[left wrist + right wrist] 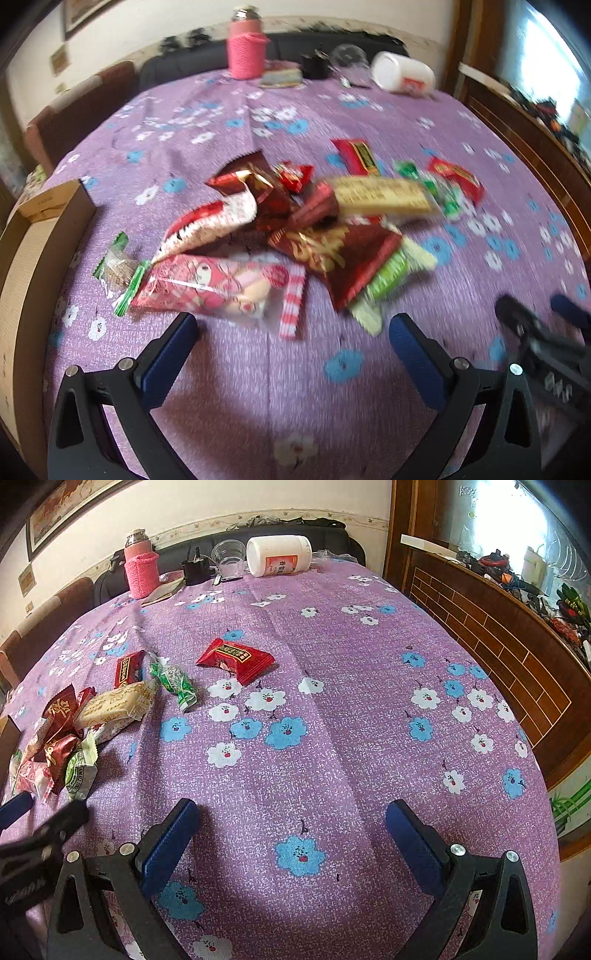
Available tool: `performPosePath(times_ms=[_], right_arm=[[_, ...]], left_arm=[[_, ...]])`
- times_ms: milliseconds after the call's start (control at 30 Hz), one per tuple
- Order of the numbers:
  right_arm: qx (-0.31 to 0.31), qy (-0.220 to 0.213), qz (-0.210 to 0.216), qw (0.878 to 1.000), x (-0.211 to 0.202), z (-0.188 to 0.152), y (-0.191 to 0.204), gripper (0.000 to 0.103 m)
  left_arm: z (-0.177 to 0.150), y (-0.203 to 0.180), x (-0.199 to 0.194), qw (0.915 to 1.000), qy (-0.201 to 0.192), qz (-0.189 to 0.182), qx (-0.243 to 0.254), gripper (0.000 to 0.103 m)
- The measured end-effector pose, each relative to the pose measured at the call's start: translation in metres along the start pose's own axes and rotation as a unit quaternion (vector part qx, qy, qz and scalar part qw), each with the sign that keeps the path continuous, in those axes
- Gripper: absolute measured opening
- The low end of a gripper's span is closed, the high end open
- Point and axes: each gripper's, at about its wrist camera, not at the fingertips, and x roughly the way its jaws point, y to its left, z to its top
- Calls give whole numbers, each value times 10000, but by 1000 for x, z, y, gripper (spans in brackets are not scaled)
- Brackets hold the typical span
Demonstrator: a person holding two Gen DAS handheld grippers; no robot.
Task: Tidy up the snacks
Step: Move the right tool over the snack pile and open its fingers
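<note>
Here, on a desk point(332, 664) under a purple flowered cloth, a cardboard box point(33, 236) sits at nine o'clock of the left view. The snack pile point(288, 229) lies at centre, just ahead of the left hand-held gripper point(291, 350), whose blue pads stand wide apart, holding nothing. The right hand-held gripper point(291, 834), equally spread and empty, faces bare cloth; a lone red packet point(236, 661) lies near eleven o'clock. At twelve, a pink flask point(140, 568), clear cup point(229, 557) and tipped white jar point(279, 555) line the far edge. Wood panelling point(498, 642) rises at two o'clock.

Snack pile point(280, 236) ahead — box point(40, 236) probably leftward.
</note>
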Motion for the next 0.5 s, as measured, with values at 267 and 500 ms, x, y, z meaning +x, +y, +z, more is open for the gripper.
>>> performPosePath(times_ms=[267, 500], right_arm=[[-58, 18, 95, 9999, 0, -1, 1, 102], [22, 377, 11, 9993, 1, 1, 1, 102]], left_arm=[[-26, 2, -17, 9979, 212, -370, 486, 103], [-60, 29, -96, 9893, -1407, -335, 213, 103]])
